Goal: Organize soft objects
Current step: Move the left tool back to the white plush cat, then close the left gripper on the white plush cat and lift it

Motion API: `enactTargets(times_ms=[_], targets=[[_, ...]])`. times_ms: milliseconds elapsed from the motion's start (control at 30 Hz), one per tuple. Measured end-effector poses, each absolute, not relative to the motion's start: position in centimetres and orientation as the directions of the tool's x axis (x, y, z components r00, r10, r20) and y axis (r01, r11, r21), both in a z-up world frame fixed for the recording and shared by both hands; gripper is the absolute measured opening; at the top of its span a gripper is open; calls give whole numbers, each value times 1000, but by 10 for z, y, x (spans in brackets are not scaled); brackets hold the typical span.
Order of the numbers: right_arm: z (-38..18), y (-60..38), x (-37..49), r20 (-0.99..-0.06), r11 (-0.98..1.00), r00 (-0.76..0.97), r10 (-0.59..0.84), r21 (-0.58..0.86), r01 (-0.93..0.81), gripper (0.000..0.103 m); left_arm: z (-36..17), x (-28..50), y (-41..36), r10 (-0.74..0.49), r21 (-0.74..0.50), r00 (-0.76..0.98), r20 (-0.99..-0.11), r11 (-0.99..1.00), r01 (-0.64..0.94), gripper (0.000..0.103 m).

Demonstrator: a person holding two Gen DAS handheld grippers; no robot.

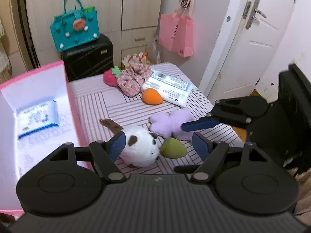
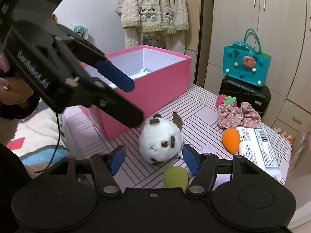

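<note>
A white plush with brown patches [image 1: 141, 148] [image 2: 161, 141] lies on the striped table, a green egg-shaped sponge [image 1: 173, 148] [image 2: 175, 175] against it. My left gripper [image 1: 159, 147] is open, both of these between its fingers, the left pad at the plush's side. My right gripper [image 2: 154, 160] is open too, low over the table, with the plush just ahead of its pads; in the left wrist view one of its fingers [image 1: 200, 125] lies over a purple plush [image 1: 169, 124]. The open pink box [image 1: 72, 97] [image 2: 155, 89] stands beside the plush and holds a blue wipes pack [image 1: 37, 118].
Farther along the table lie an orange sponge [image 1: 151, 96] [image 2: 231, 139], a floral scrunchie [image 1: 134, 79] [image 2: 237, 116], a strawberry plush [image 1: 109, 76] [image 2: 223, 100] and a white tissue pack [image 1: 169, 87] [image 2: 256, 149]. Behind it, a black suitcase [image 1: 89, 58] carries a teal bag [image 1: 74, 29].
</note>
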State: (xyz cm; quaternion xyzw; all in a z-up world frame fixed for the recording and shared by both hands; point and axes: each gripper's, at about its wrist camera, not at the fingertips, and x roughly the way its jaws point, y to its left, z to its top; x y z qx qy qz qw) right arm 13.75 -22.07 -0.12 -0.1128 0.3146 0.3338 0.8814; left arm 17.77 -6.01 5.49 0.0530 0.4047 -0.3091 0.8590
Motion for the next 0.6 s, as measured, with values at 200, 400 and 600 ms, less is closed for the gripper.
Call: enactTargets(times_ms=[200, 400, 600], targets=[[-22, -211, 145, -618, 742, 599, 509, -39, -669, 73, 26, 203, -76, -451, -192, 436, -779, 833, 520, 73], [-36, -201, 153, -630, 730, 597, 497, -69, -680, 73, 15, 217, -80, -408, -181, 430, -806, 860, 476, 73], [-45, -194, 163, -643, 732, 587, 492, -59, -679, 74, 2, 221, -80, -388, -192, 413, -824, 876, 442, 72]])
